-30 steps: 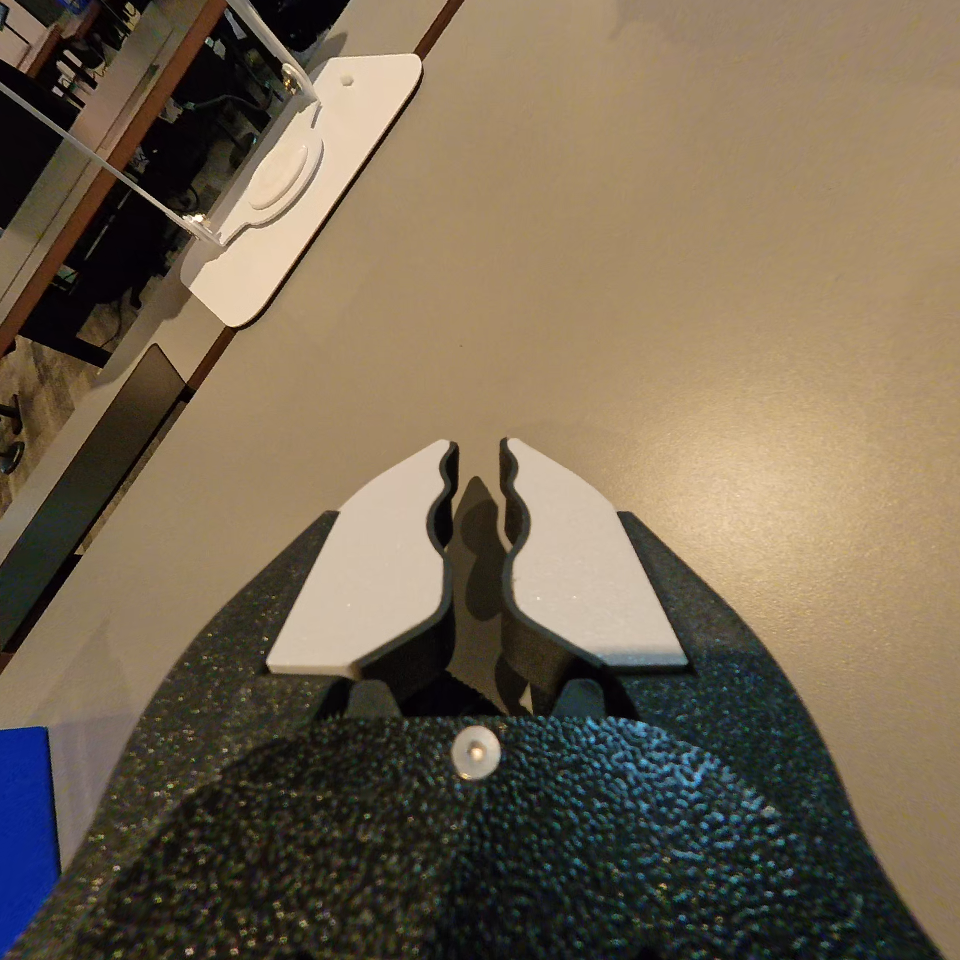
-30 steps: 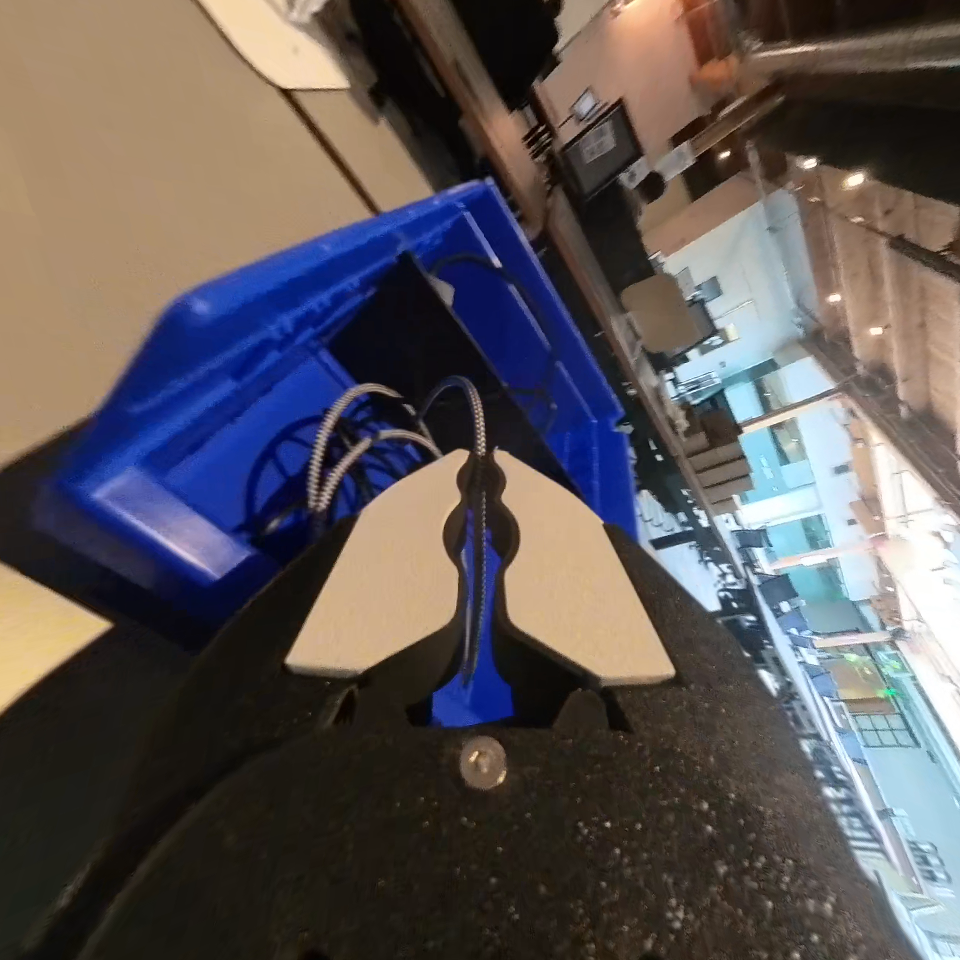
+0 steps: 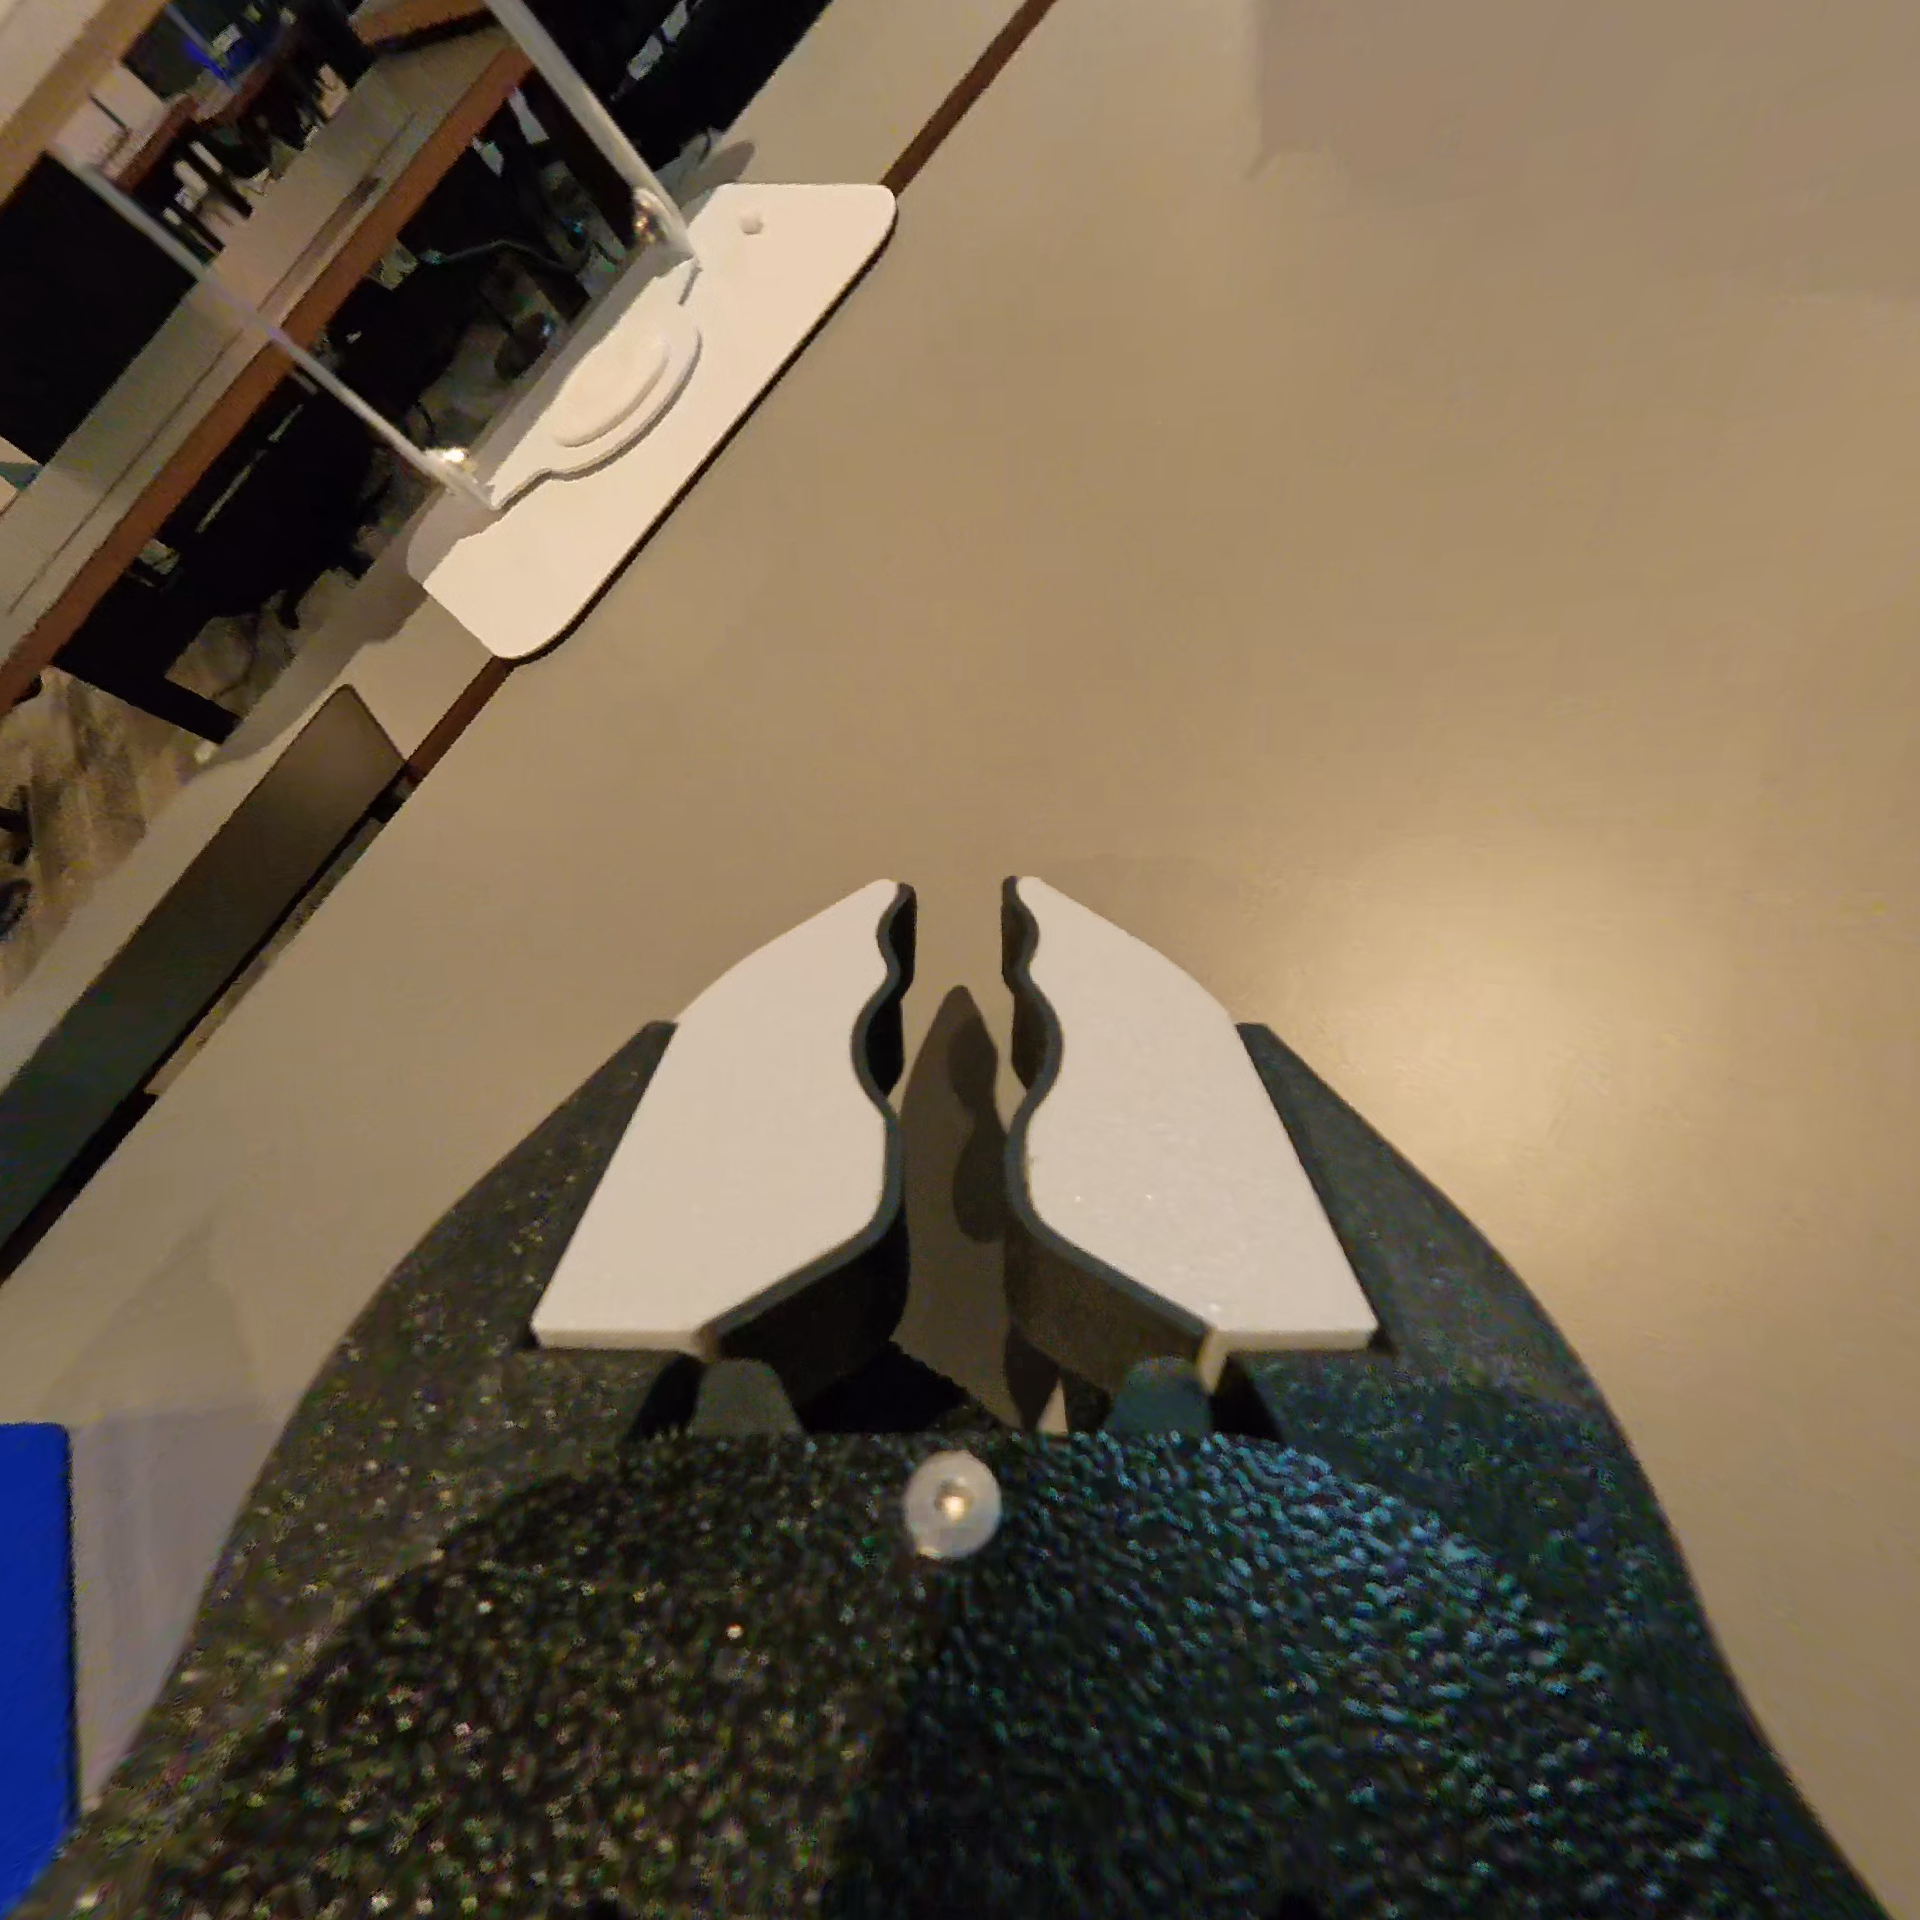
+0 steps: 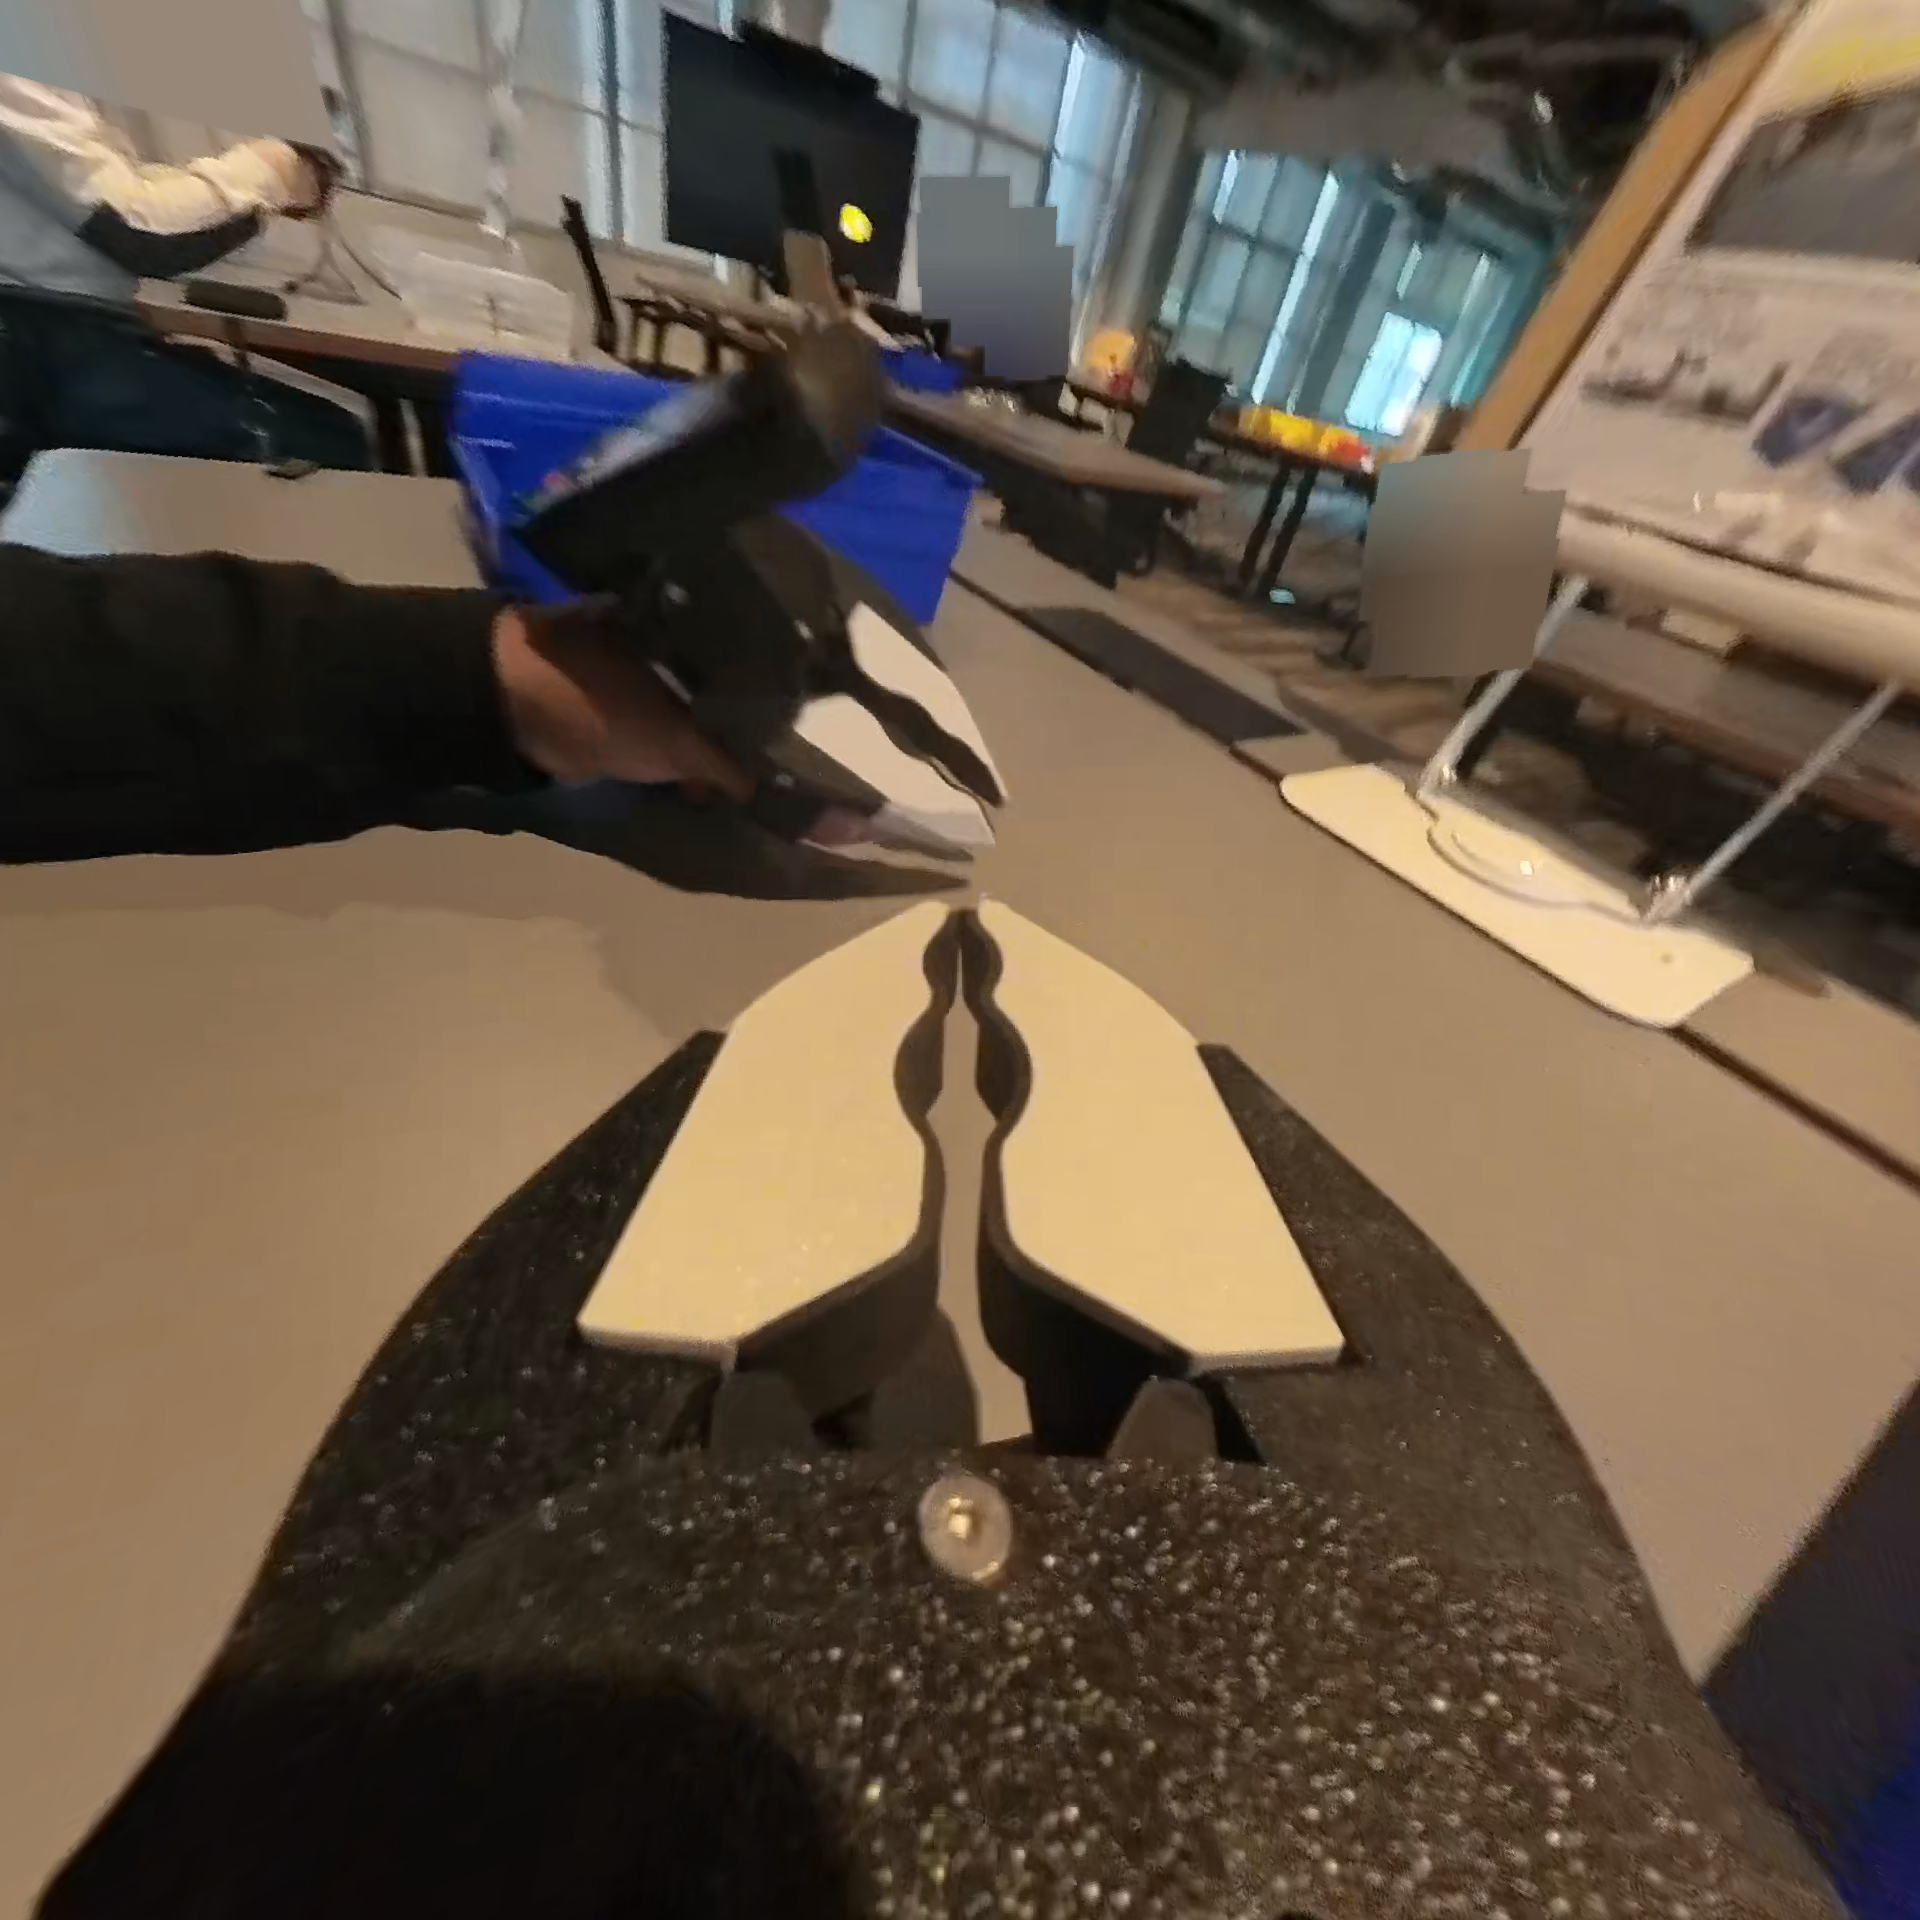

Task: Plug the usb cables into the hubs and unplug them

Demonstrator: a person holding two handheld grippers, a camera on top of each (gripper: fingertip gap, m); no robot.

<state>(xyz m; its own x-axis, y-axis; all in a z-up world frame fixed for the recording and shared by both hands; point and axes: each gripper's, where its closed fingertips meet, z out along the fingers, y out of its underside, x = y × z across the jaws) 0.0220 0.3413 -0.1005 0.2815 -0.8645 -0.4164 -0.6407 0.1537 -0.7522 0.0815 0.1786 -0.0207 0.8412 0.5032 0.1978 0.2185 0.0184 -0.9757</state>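
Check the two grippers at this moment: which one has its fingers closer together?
The right gripper: its fingertips nearly meet, with only a thin slit between them and nothing held. The left gripper shows a wider gap over the bare table.

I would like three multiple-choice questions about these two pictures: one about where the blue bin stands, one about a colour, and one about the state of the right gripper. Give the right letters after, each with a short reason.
1. Where is the blue bin in the right wrist view?
A. behind the left gripper
B. on the white base plate
C. under the right gripper

2. What colour are the flat finger plates of the left gripper?
A. red
B. white
C. green

3. What does the right gripper hold?
A. a braided cable
B. a hub
C. nothing

Answers:
1. A, the bin shows beyond the hand-held gripper, on the table.
2. B, both plates look white against the black body.
3. C, its fingertips nearly meet with only bare table between them.
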